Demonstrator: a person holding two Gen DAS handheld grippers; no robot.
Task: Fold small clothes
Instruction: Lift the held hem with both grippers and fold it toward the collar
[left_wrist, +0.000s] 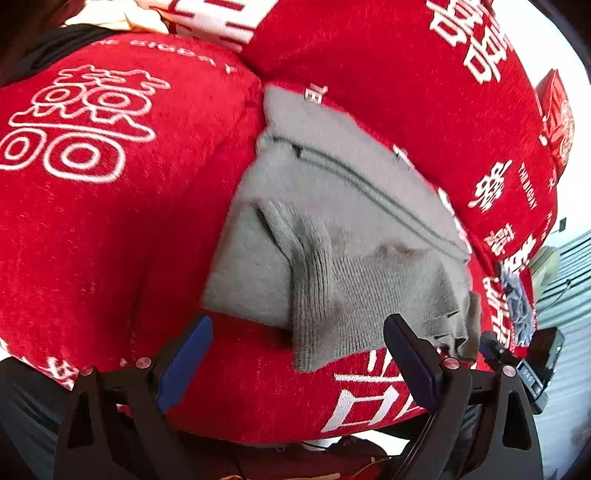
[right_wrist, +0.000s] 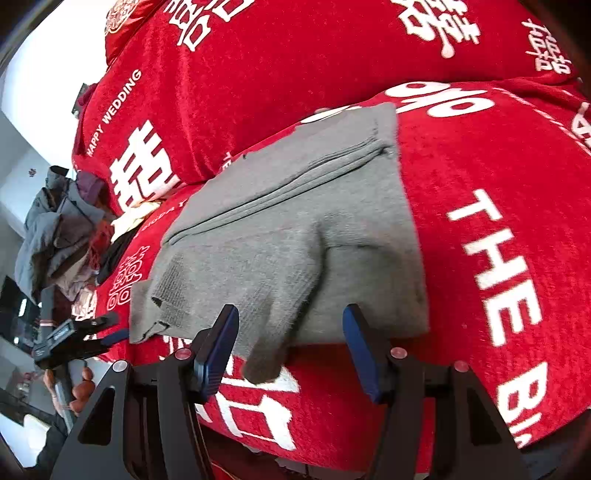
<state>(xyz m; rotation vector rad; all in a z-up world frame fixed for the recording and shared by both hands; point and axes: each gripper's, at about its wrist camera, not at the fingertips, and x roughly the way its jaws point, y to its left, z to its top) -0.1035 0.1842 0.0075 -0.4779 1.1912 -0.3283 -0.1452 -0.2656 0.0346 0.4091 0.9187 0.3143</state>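
Red blanket (left_wrist: 110, 221): printed with white characters, it covers the bed and carries everything else; I take it as my landmark.
Grey garment (left_wrist: 332, 206): lies folded on the red blanket, near its front edge, a ribbed cuff flap laid over the top (the fold looks about done, I judge).
Clothes pile (right_wrist: 62, 236): off the red blanket's far side in my right view, likely waiting its turn.
My left jaws (left_wrist: 295, 363): wide apart, empty, just short of the garment's near edge above the red blanket, clear of the cloth so the fold stays put.
My right jaws (right_wrist: 291, 350): partly open, gripping nothing, the cuff's corner hanging loose between them.
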